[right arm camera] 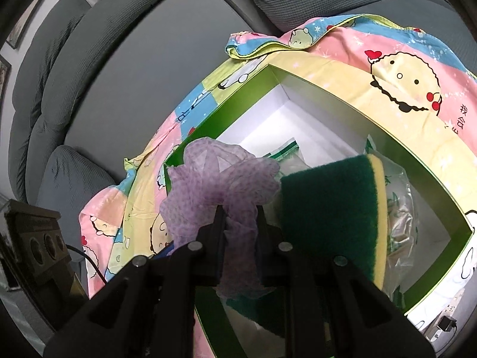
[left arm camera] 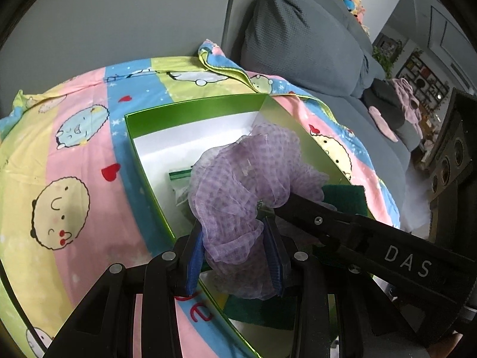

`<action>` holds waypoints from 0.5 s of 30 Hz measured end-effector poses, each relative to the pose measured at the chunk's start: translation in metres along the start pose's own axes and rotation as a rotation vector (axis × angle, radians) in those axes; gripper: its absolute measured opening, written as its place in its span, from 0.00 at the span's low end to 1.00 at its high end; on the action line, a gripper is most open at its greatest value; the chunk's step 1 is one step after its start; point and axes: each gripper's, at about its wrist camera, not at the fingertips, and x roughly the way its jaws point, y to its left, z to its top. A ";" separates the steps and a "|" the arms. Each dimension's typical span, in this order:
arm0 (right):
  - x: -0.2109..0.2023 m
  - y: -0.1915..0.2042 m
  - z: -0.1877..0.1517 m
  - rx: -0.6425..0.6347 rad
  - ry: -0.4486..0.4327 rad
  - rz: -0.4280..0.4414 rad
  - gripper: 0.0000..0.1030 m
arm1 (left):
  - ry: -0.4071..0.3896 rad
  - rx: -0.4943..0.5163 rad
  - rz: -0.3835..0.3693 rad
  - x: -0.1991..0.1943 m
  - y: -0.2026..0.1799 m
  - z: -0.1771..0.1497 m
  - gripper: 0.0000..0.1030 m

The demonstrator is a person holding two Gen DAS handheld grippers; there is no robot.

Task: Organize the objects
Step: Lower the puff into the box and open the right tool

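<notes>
Pinching one purple mesh cloth (left arm camera: 238,197) from both sides, the left hand-held gripper (left arm camera: 235,253) and right hand-held gripper (right arm camera: 240,238) are each clamped on it above an open green box (left arm camera: 149,155), green-and-yellow sponge (right arm camera: 331,211) beside it

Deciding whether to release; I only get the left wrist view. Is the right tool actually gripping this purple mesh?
Observer: Yes, the right tool is shut on the purple mesh, above the green box.
Operator: What's the green thing beside it?
Observer: A sponge, with a yellow layer along its right edge.
Operator: Anything behind that?
Observer: A crinkled clear bag in the box.
</notes>
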 end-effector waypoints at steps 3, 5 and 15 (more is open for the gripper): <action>0.001 -0.001 0.001 0.006 0.001 0.000 0.18 | 0.004 0.001 -0.005 0.001 0.000 0.000 0.35; 0.001 -0.002 0.001 0.006 0.000 -0.008 0.16 | 0.010 -0.001 -0.005 0.003 0.000 -0.001 0.35; 0.003 -0.005 0.001 0.017 0.002 -0.034 0.14 | 0.023 -0.010 -0.021 0.009 0.001 -0.001 0.36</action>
